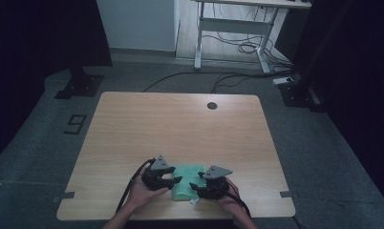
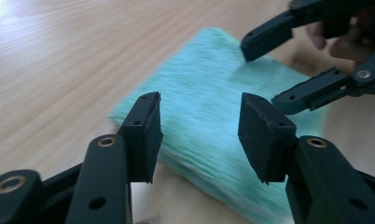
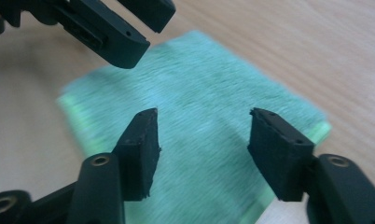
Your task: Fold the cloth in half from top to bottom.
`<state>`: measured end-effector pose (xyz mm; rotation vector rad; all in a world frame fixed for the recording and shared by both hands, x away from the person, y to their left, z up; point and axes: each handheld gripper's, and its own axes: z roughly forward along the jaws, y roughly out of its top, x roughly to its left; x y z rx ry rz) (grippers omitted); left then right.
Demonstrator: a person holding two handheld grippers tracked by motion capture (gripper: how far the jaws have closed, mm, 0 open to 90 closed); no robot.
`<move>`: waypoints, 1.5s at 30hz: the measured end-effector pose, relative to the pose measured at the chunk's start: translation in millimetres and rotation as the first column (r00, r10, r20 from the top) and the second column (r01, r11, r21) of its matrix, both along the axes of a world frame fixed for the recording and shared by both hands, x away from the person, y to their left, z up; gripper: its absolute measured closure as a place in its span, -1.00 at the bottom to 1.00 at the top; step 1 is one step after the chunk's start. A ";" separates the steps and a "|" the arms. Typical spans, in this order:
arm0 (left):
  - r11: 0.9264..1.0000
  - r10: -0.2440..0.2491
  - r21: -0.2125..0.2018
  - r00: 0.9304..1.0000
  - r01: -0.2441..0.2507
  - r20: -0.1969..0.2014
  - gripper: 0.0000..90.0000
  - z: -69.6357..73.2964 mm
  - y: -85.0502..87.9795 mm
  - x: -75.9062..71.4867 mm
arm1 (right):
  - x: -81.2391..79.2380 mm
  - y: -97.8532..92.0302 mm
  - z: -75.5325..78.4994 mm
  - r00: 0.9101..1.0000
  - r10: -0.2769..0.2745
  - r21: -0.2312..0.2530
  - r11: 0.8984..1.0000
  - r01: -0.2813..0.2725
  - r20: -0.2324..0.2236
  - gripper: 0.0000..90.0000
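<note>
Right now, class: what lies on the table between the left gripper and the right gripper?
A folded green cloth lies flat between the left gripper and right gripper, seen in the high view. Both grippers' jaws stand open over it.

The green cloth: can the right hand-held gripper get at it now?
Probably yes. The right hand-held gripper hangs just over the folded green cloth with its jaws apart and nothing between them. The left hand-held gripper is at the opposite edge, so it hardly blocks the way.

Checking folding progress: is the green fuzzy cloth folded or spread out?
Folded. The green fuzzy cloth lies as a compact rectangle on the wooden table, with a second layer's edge showing under its border in the right gripper view.
</note>
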<state>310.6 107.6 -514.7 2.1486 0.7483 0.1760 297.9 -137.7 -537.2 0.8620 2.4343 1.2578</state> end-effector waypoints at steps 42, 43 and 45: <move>0.995 0.066 0.081 0.996 -0.061 -0.057 0.07 -20.6 -26.6 87.6 | 62.7 -2.3 -13.2 0.991 -0.126 0.002 0.992 0.127 -0.054 -0.12; 0.995 0.068 0.082 0.996 -0.064 -0.055 0.06 -20.3 -26.6 87.6 | 62.8 -2.4 -13.2 0.991 -0.126 0.003 0.992 0.126 -0.054 -0.12; 0.995 0.071 0.078 0.996 -0.067 -0.055 0.05 -19.3 -25.6 87.9 | 63.0 -2.7 -13.3 0.990 -0.127 0.007 0.992 0.128 -0.055 -0.12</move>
